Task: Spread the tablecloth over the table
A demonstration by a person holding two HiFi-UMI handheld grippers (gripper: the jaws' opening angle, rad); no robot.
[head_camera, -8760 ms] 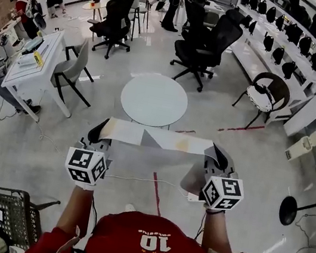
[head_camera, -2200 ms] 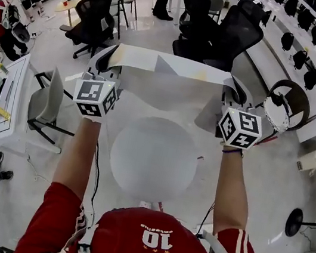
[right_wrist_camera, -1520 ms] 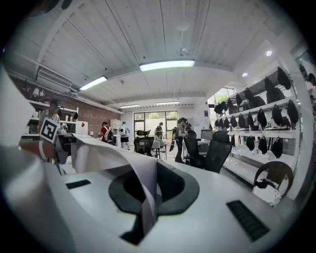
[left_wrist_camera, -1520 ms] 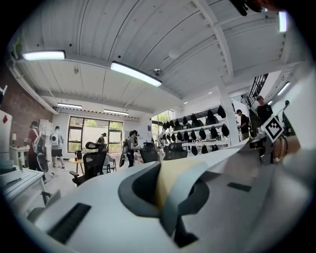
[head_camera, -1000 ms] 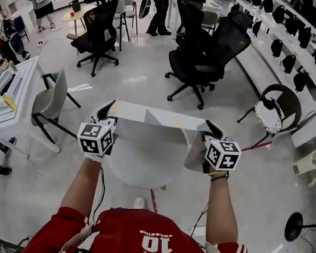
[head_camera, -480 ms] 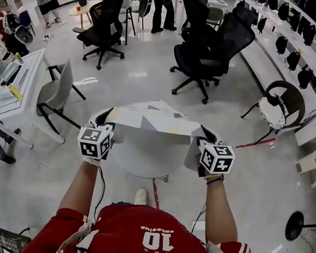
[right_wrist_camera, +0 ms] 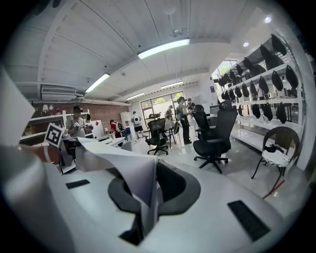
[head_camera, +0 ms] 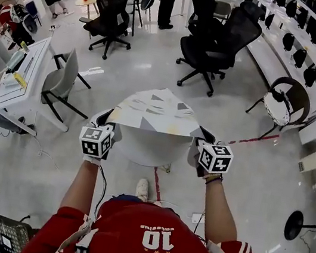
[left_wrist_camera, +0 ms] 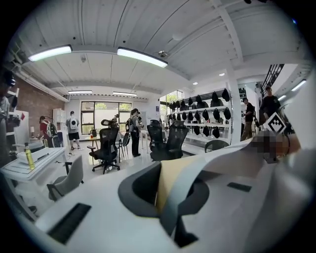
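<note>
A pale tablecloth [head_camera: 158, 109] with grey triangle prints billows out flat over the far half of the round white table [head_camera: 142, 145]. My left gripper [head_camera: 102, 124] is shut on its near left corner, my right gripper [head_camera: 203, 140] on its near right corner. In the left gripper view the cloth edge [left_wrist_camera: 170, 185] runs pinched between the jaws and sweeps off to the right. The right gripper view shows the cloth [right_wrist_camera: 133, 175] folded and clamped between the jaws, trailing left. The table's near rim shows bare below the cloth.
Black office chairs [head_camera: 212, 44] stand beyond the table, a grey chair [head_camera: 61, 83] and a white desk [head_camera: 21, 77] to the left. A brown chair [head_camera: 283, 105] sits at right. People stand far back. A black crate [head_camera: 8, 237] is at the lower left.
Both grippers have come down and toward me with the cloth. The cloth, a taut band a second ago, has billowed forward and spread out over the table.
</note>
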